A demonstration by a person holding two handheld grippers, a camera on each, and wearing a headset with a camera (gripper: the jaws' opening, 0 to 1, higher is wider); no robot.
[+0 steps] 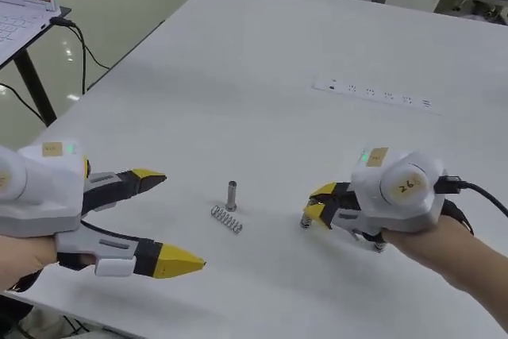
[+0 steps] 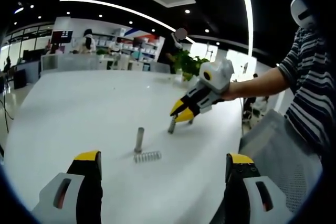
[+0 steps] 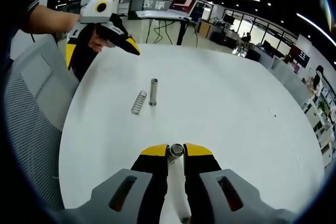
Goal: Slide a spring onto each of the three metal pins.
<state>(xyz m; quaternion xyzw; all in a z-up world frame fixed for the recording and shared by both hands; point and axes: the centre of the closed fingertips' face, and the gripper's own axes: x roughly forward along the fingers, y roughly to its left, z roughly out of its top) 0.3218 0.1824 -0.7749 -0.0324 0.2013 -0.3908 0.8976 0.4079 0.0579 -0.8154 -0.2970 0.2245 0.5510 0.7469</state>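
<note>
The left gripper [image 1: 175,218] [image 2: 163,157] [image 3: 100,50], white-bodied with black, yellow-tipped fingers, lies nearly level in the left hand [image 1: 24,258], its jaws spread wide. The matching right gripper [image 1: 316,202] [image 2: 181,113] [image 3: 175,155] points back toward it from the right hand [image 1: 421,242]. Its fingers are pinched together on a small silvery metal pin [image 1: 305,220] [image 2: 171,125] [image 3: 175,150] caught between their tips. The right forearm [image 2: 252,82] is bare below a striped sleeve [image 2: 302,66].
</note>
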